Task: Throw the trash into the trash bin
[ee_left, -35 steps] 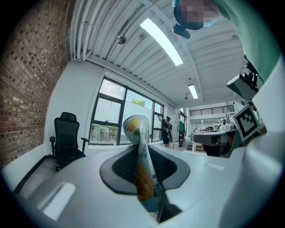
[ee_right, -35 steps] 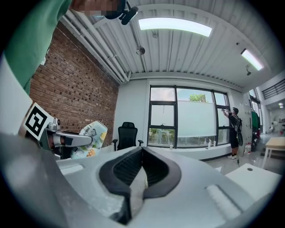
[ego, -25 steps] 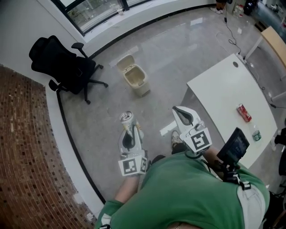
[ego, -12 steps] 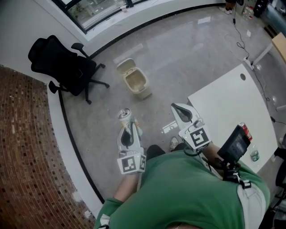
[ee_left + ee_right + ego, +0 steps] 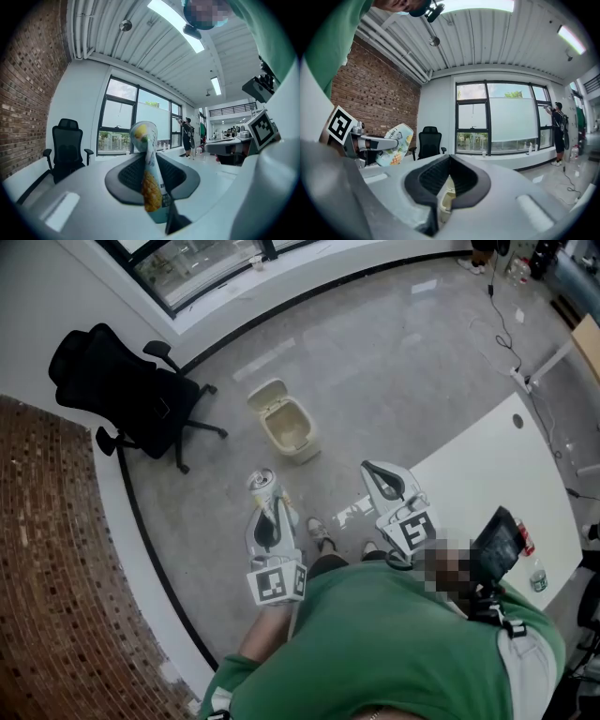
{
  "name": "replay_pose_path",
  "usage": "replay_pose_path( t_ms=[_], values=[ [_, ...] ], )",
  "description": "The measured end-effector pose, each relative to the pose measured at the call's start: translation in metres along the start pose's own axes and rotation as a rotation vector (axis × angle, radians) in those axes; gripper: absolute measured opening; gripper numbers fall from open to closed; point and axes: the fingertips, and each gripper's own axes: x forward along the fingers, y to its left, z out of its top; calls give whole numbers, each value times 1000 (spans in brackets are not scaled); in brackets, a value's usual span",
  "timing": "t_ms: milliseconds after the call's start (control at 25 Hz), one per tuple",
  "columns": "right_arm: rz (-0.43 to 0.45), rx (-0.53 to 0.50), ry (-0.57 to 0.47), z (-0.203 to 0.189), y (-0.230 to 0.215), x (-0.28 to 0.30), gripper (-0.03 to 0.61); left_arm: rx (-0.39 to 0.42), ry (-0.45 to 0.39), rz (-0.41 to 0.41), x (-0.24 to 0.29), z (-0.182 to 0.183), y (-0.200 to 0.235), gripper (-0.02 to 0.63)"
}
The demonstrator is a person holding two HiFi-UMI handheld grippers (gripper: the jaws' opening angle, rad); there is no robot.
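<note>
A slim drink can with a pineapple print stands upright between the pads of my left gripper, which is shut on it. From the head view the can sticks out past the left gripper. A cream trash bin with its lid flipped open stands on the floor ahead of both grippers, apart from them. My right gripper is held beside the left one, shut, with nothing in it. Below its meeting tips in the right gripper view, the bin shows through.
A black office chair stands left of the bin, by the brick wall. At the right is a white table bearing a red can and a small bottle. A person stands at the far window.
Both grippers and the can have travelled forward across the floor toward the bin. The table has slid off to the right of the head view. Neither grip has altered.
</note>
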Motion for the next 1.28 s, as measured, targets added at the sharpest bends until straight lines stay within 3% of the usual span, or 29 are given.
replay_pose_path(
  t_ms=[640,1000,1280],
  values=[
    [-131,-44,-13,28,14,114,3,-16,-34,-130,90,10,99,77],
    [-125,-39,-3,31,-14,150,3,-19,-17,-119,129,10,108,77],
    [-73,-14,-17,31,-54,189,3,0,8,-85,177,5,106,77]
  ],
)
